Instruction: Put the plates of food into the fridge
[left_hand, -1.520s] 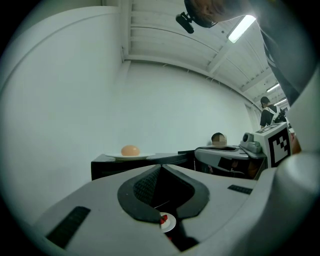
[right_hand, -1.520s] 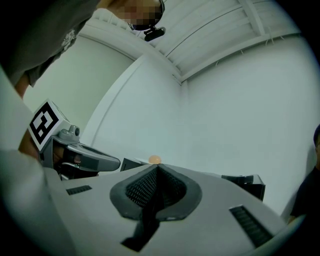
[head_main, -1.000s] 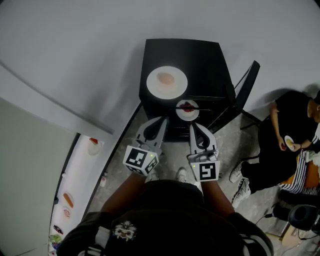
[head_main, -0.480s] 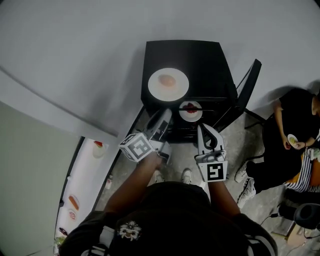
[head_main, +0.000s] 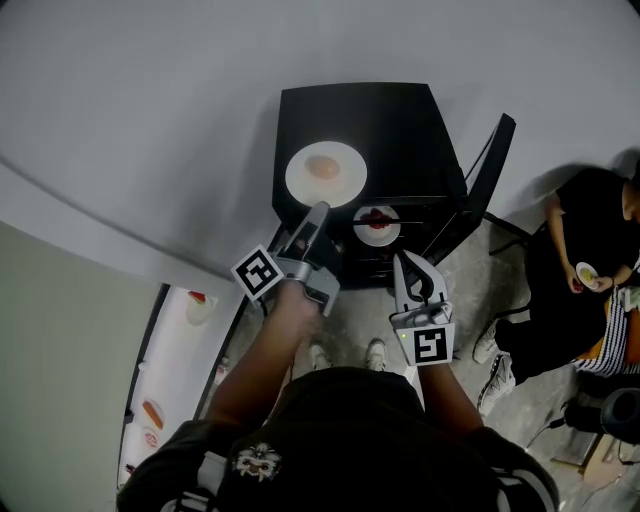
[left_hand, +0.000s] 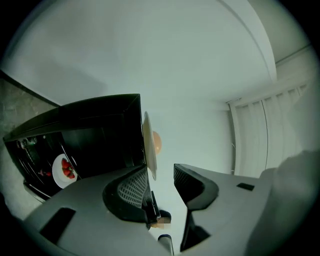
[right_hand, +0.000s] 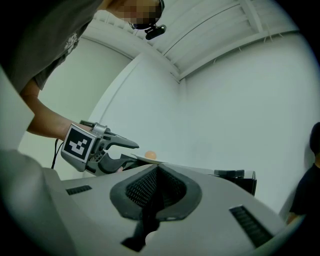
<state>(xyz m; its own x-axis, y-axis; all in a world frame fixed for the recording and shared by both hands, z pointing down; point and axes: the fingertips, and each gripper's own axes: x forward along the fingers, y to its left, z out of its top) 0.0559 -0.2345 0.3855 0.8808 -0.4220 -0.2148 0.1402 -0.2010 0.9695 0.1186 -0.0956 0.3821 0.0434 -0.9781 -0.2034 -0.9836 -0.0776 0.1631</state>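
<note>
Just opened wide, the fingers of the left gripper (left_hand: 161, 172) were set astride the near rim of the large plate (head_main: 325, 173) on the bench (head_main: 400, 120) for clamping, while the right gripper (right_hand: 157, 170) was shut, empty.

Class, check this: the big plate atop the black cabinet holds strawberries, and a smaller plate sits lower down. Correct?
No. The head view shows the big plate atop the black cabinet holds one round pale-orange item; a smaller plate sits lower down.

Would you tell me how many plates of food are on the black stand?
2. A large plate on top of the stand; a small strawberry plate on a lower shelf. Others may be hidden.
</note>
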